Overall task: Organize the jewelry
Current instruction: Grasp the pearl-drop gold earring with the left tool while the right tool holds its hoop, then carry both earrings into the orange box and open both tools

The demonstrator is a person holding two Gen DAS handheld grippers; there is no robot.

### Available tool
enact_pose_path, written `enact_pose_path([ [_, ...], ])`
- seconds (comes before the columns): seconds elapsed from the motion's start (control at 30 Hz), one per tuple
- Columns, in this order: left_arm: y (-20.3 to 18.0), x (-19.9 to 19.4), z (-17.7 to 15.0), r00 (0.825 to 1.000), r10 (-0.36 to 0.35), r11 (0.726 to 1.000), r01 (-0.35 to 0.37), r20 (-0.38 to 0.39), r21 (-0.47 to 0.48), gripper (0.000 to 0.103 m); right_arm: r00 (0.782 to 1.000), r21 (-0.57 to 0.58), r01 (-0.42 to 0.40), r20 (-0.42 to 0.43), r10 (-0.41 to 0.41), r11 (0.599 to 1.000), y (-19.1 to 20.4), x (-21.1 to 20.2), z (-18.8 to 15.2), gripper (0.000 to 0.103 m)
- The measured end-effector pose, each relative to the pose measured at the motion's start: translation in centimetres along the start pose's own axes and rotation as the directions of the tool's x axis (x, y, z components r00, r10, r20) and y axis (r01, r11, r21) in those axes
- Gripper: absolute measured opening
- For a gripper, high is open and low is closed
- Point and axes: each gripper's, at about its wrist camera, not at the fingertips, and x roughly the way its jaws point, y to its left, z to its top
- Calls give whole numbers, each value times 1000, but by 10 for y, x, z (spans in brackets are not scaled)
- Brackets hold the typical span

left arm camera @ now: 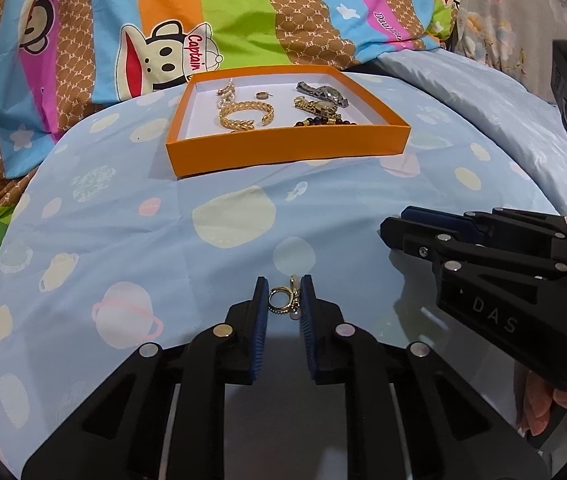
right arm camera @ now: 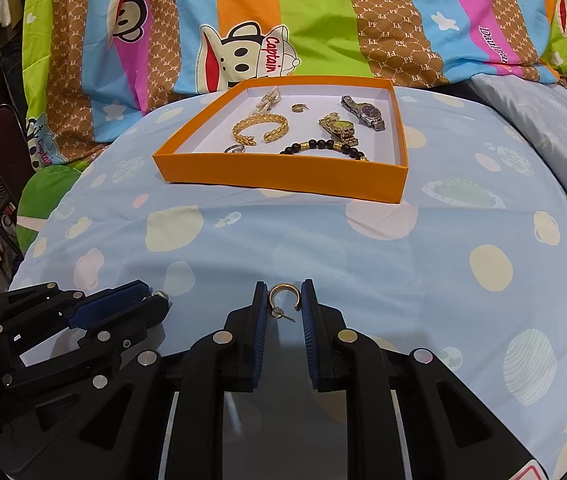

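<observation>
Left wrist view, nearest: left gripper (left arm camera: 284, 294) closed on a small gold ring cluster (left arm camera: 283, 300) with a pearl drop, pinched between both blue pads (left arm camera: 261, 312) above the planet-print sheet (left arm camera: 123, 240). At 3 o'clock, right gripper (left arm camera: 393, 226) seen side-on, pointing toward 9 o'clock.

Right wrist view, nearest: right gripper (right arm camera: 284, 300) clamped on a gold hoop earring (right arm camera: 283, 298), open side of the hoop facing down toward the camera, post sticking out toward 4 o'clock. At 8 o'clock, left gripper (right arm camera: 151, 300) low beside it.

Farther out, at 12 o'clock from both claws and well apart from them: orange box (right arm camera: 283, 176) resting on the sheet. Inside: gold chain bracelet (right arm camera: 261, 128), black bead bracelet (right arm camera: 323, 146), 2 watches, gold (right arm camera: 339, 126) and silver (right arm camera: 363, 114), a small ring (right arm camera: 297, 108), a pale chain (right arm camera: 269, 98), a silver piece (right arm camera: 235, 149) by the near wall.

Key relation: box straight ahead, long side running 9 to 3, near wall to be cleared before release. Neither claw clearly nearer; bare floor at the box's near middle looks the likeliest drop spot.

Beyond, at 12 o'clock: striped monkey-print bedding (right arm camera: 323, 20).
</observation>
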Motion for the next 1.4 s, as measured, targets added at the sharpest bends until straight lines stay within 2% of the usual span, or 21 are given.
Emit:
enact_pose_path([
  [0.43,22,-5,2,999,26,998,-24,23,-58,15,1000,1,-4,1,4,1000,0,-1,0,16],
  [0.77,35,-3,2,1000,-13,994,13,7,-105,15,1000,6,-12,10,12,1000,1,-5,-2,16],
  [0.97,35,-2,1,1000,-8,994,8,4,-106,15,1000,1,-9,3,9,1000,1,-5,-3,16],
  [1.4,35,-24,14,998,-21,993,28,59,-112,15,996,-8,-21,91,21,1000,3,-33,3,16],
])
